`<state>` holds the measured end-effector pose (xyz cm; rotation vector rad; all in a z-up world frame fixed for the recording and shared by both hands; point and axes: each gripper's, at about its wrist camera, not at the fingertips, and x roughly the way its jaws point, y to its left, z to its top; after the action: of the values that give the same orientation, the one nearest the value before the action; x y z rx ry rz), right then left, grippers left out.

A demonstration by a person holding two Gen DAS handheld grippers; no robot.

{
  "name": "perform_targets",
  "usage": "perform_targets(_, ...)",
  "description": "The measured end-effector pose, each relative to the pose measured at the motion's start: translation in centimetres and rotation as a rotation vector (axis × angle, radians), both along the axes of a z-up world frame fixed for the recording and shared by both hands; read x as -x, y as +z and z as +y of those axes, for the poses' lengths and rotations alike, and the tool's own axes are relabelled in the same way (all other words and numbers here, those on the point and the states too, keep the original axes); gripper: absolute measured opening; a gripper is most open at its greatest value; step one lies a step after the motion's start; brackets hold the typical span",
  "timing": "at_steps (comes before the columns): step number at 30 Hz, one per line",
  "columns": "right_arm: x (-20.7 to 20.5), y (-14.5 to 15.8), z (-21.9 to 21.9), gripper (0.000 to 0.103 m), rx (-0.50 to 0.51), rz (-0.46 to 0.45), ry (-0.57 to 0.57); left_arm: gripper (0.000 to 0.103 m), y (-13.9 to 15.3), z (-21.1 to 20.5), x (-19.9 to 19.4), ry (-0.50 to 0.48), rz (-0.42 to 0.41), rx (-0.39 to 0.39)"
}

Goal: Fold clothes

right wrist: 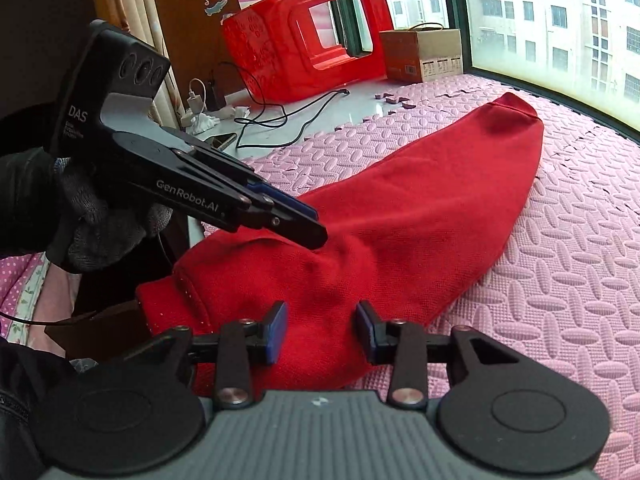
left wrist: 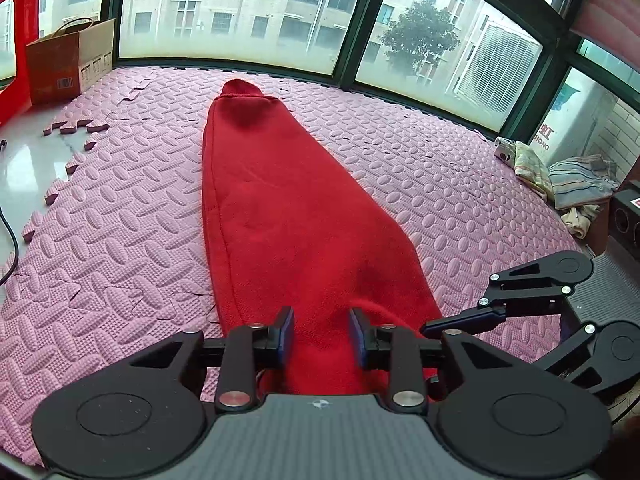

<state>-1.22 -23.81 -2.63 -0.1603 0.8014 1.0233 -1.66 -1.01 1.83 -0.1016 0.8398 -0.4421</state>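
Your long red knitted garment point(left wrist: 288, 208) lies stretched out on the pink embossed foam floor mat point(left wrist: 440, 184), its narrow far end pointing toward the green-framed window point(left wrist: 348, 32) and its near end bunched up under both tools. Your left hand-held gripper point(left wrist: 322, 334) hovers over that near end with its blue pads point(left wrist: 286, 336) standing apart; the red cloth fills the gap between them, but the pads do not press on it, so it is released. Your right hand-held gripper point(right wrist: 322, 330) is the same: blue pads spread, cloth between and beneath them, nothing clamped. In the right wrist view your gloved left hand point(right wrist: 92, 216) grips the other tool (its fingers pointing down at the garment's folded edge). Off the mat, a red plastic stool point(right wrist: 296, 36) lies tipped on its side beside a brown cardboard box point(right wrist: 420, 54), with a black cable point(right wrist: 280, 116) trailing across the pale floor. A heap of striped cloths point(left wrist: 576, 184) sits at the mat's right edge.
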Motion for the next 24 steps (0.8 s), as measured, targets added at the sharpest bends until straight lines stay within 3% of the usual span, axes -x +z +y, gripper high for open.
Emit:
perform_targets(4, -2.4, 1.3, -2.6, 0.041, -0.091, 0.058, -0.073, 0.039, 1.0, -0.7, -0.9, -0.008, -0.027, 0.004)
perform_targets(10, -7.0, 0.2, -3.8, 0.049, -0.089, 0.098, -0.172, 0.039, 0.7, -3.2, -4.3, -0.048, -0.016, 0.005)
perform_targets(13, -8.1, -0.4, -3.4, 0.049, -0.116, 0.129, -0.153, 0.037, 0.1, -4.1, -5.9, -0.056, 0.004, -0.006)
perform_targets(18, -8.0, 0.0, -2.1, 0.051, -0.131, 0.074, -0.091, 0.034, -1.1, -4.4, -7.3, -0.054, 0.039, -0.022)
perform_targets(24, -8.8, -0.3, -1.9, 0.054, -0.156, 0.089, -0.028, 0.034, -2.0, -3.6, -7.7, -0.034, 0.071, -0.005)
